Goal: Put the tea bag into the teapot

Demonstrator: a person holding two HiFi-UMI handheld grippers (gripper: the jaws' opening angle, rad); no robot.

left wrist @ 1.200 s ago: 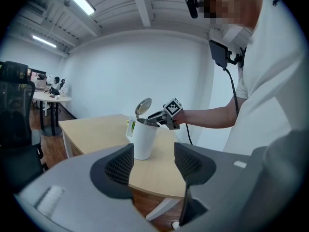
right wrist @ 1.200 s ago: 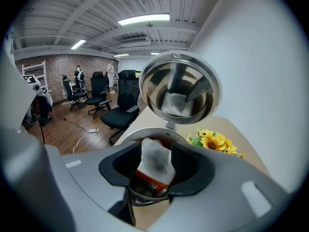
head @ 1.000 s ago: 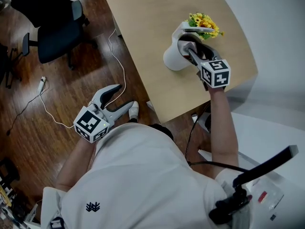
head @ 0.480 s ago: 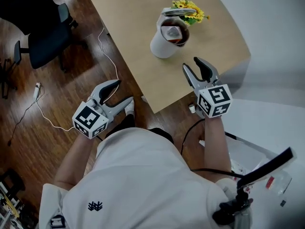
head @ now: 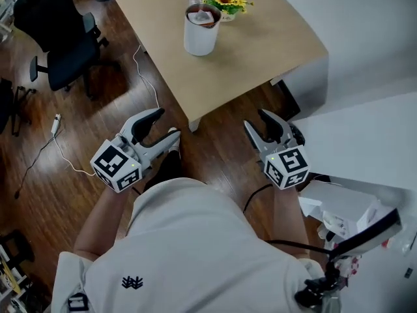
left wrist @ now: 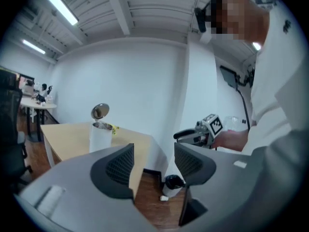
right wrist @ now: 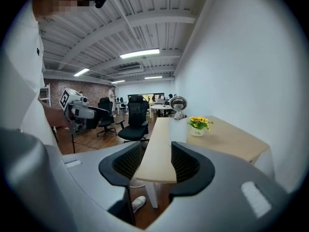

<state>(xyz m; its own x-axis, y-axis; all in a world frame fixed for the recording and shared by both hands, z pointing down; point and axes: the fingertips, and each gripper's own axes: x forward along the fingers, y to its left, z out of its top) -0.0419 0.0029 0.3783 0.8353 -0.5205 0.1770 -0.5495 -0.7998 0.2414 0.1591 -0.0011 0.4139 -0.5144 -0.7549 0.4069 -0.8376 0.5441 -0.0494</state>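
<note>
Head view: tea bag [head: 202, 17] sits inside the open teapot [head: 199, 39] on the table [head: 260, 51]. Left claw [head: 166, 124] and right claw [head: 257, 121] hang apart, empty (job apparently done), well clear.

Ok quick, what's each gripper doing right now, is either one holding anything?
Left gripper: open, holding nothing.
Right gripper: open, holding nothing.
</note>
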